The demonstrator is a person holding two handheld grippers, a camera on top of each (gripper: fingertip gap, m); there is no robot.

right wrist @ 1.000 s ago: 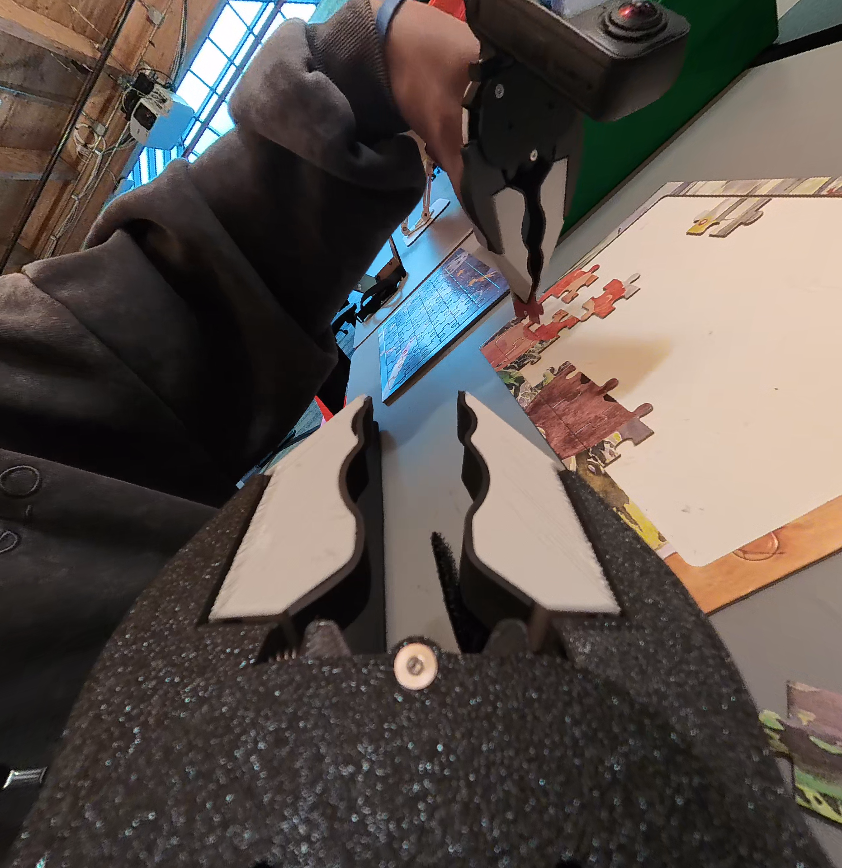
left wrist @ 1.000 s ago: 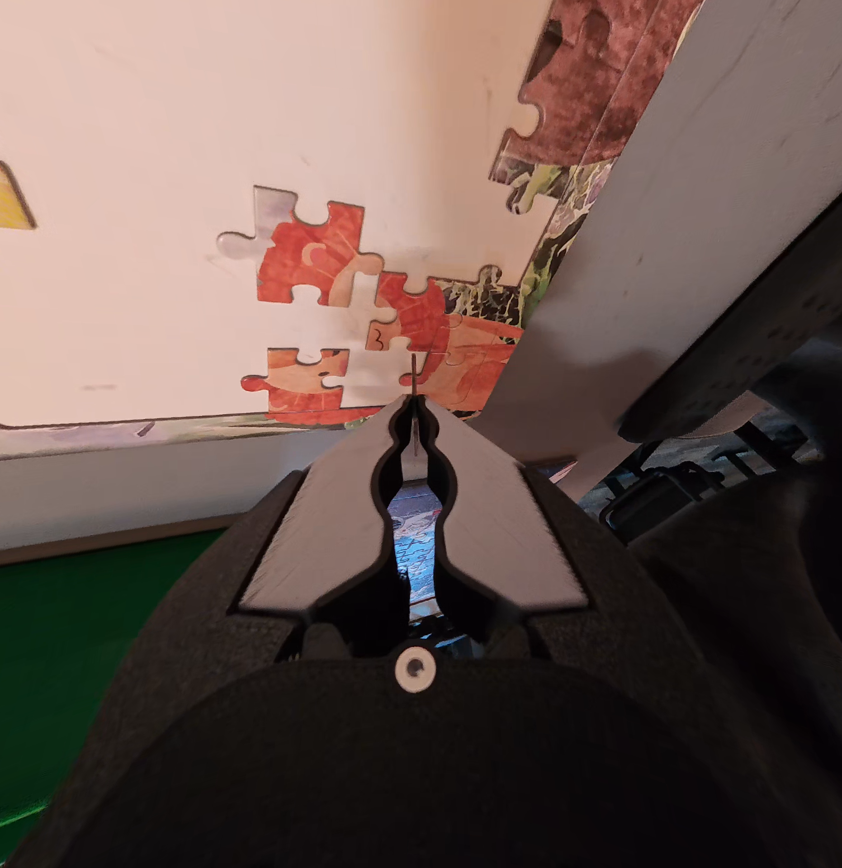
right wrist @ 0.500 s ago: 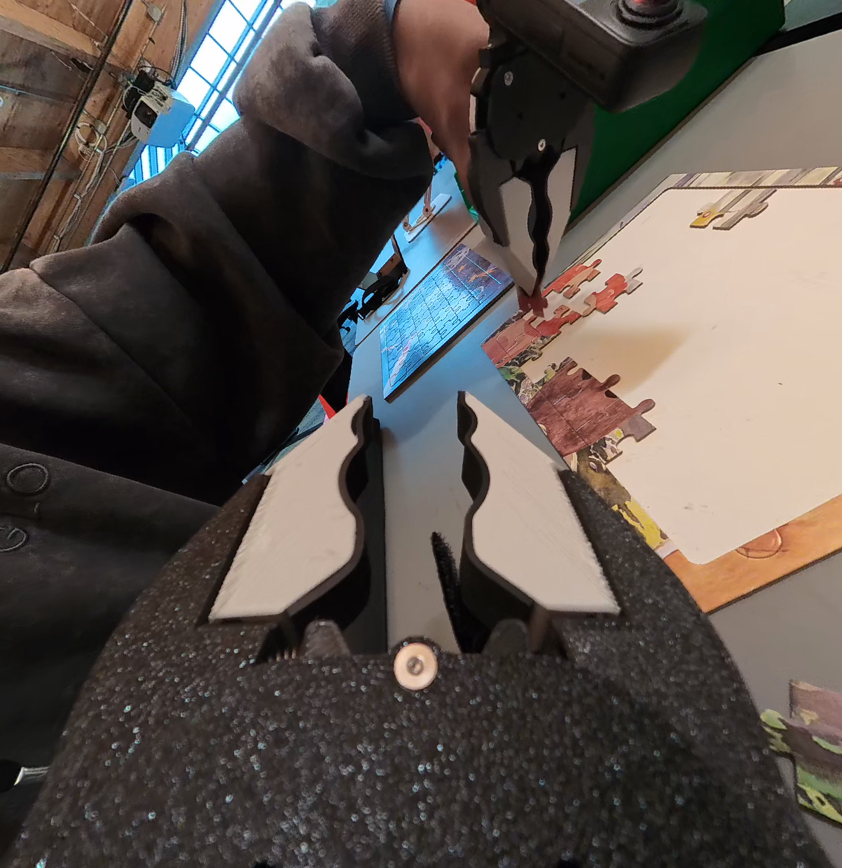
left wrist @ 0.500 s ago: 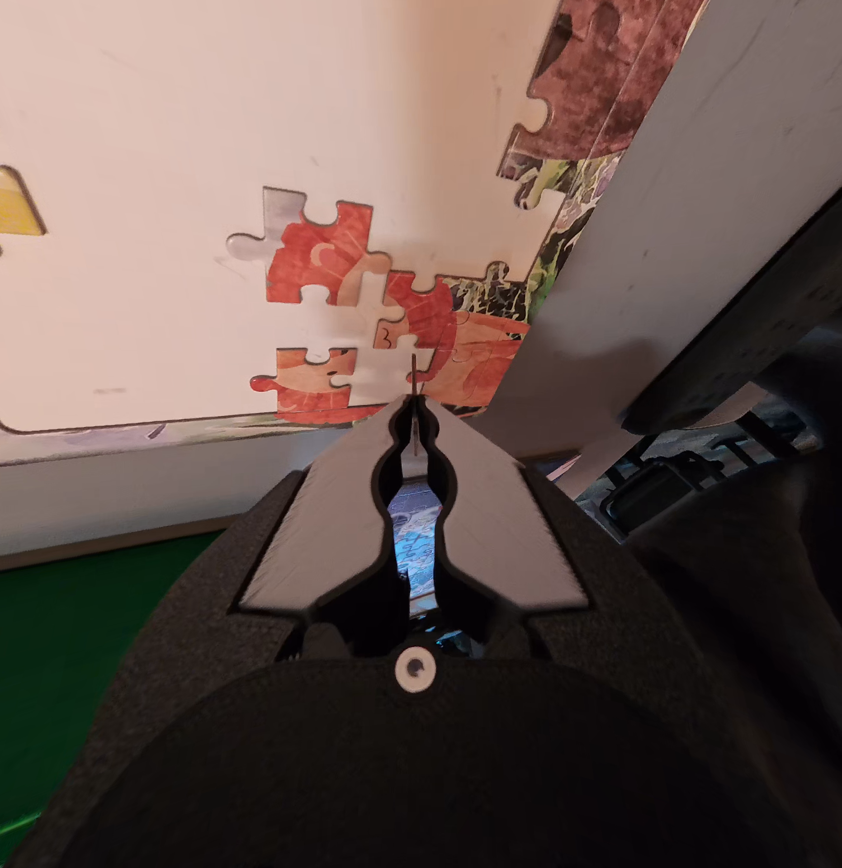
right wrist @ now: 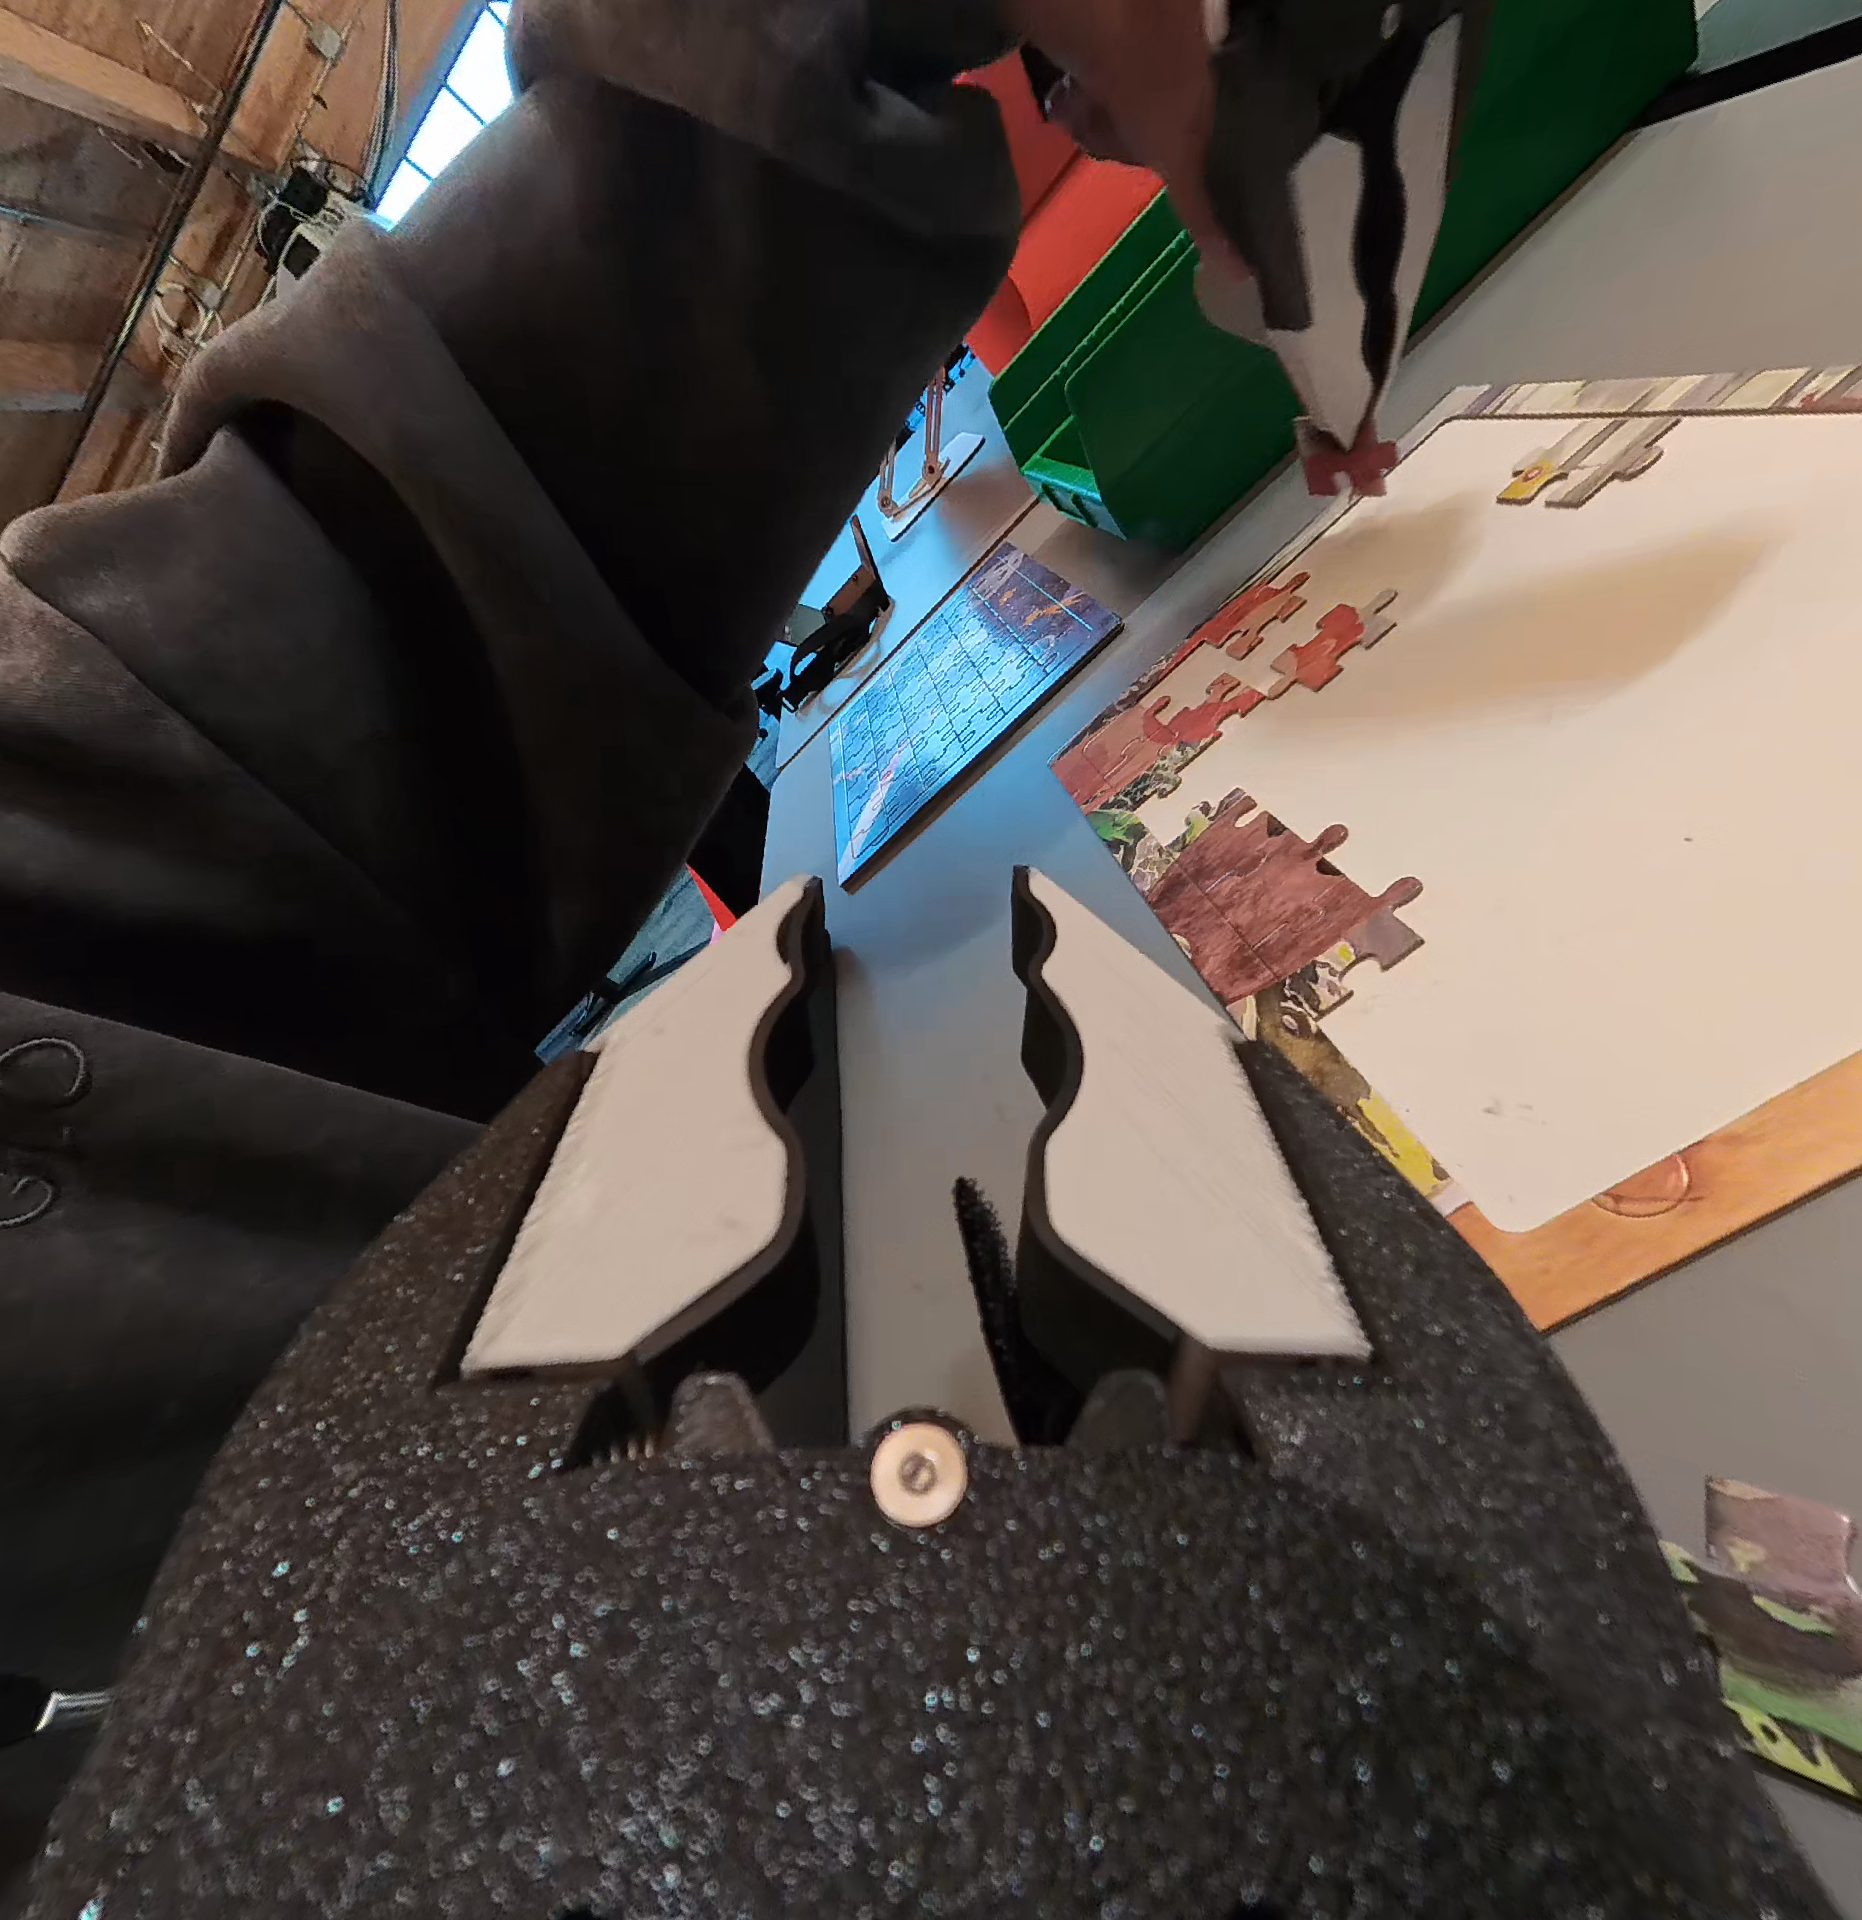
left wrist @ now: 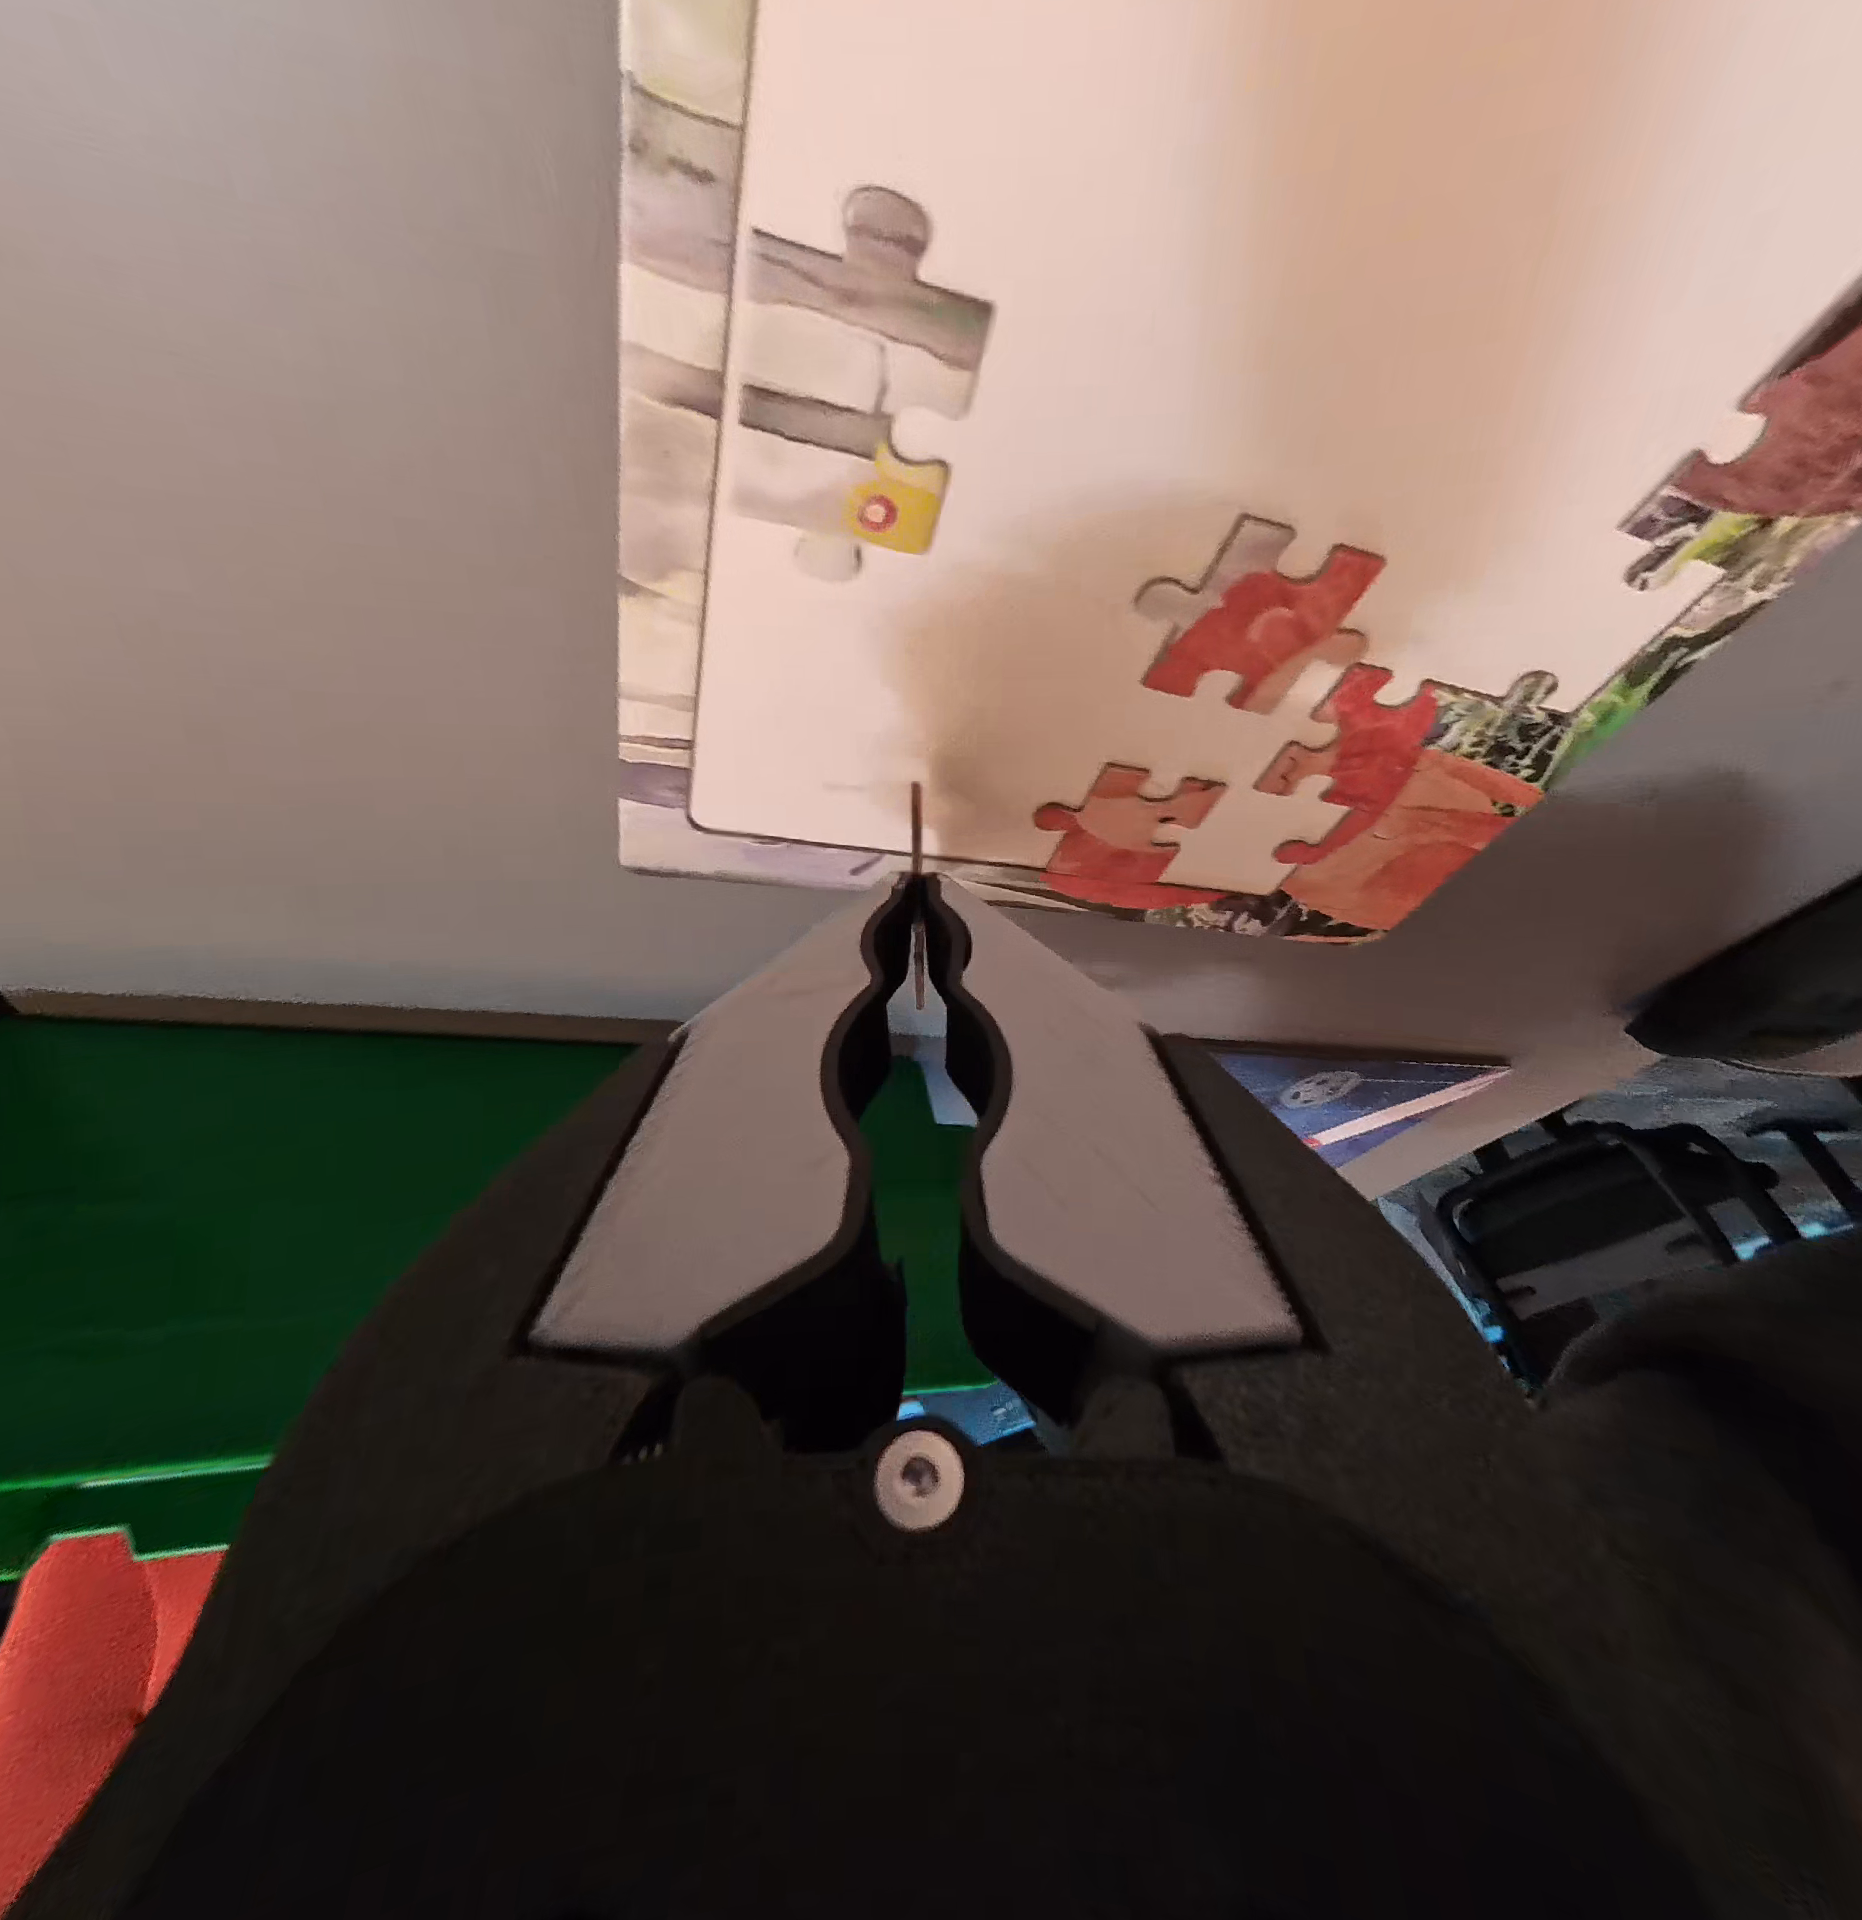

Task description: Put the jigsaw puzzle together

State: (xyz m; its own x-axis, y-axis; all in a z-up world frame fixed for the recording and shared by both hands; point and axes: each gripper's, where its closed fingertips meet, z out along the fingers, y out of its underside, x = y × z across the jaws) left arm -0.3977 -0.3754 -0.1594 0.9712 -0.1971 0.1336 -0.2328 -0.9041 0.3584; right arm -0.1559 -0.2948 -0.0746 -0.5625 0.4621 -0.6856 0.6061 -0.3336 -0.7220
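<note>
Grey tabletop (right wrist: 927,1039), green bins (right wrist: 1166,416) at the far edge. Left gripper (left wrist: 919,881) pinched closed on a thin red jigsaw piece (right wrist: 1345,464), held edge-on above the near-left corner of the white puzzle tray (left wrist: 1270,312). Grey-and-yellow joined pieces (left wrist: 854,384) lie along the tray's left border; red-orange pieces (left wrist: 1311,727) farther right. Right gripper (right wrist: 919,883) spread wide, empty, over bare table beside the tray.

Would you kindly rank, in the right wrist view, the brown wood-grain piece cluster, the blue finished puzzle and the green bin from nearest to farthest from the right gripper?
From the right gripper:
1. Brown wood-grain piece cluster, just right, on the board.
2. Blue finished puzzle, ahead on the table.
3. Green bin, farthest, at the table's far edge.
</note>
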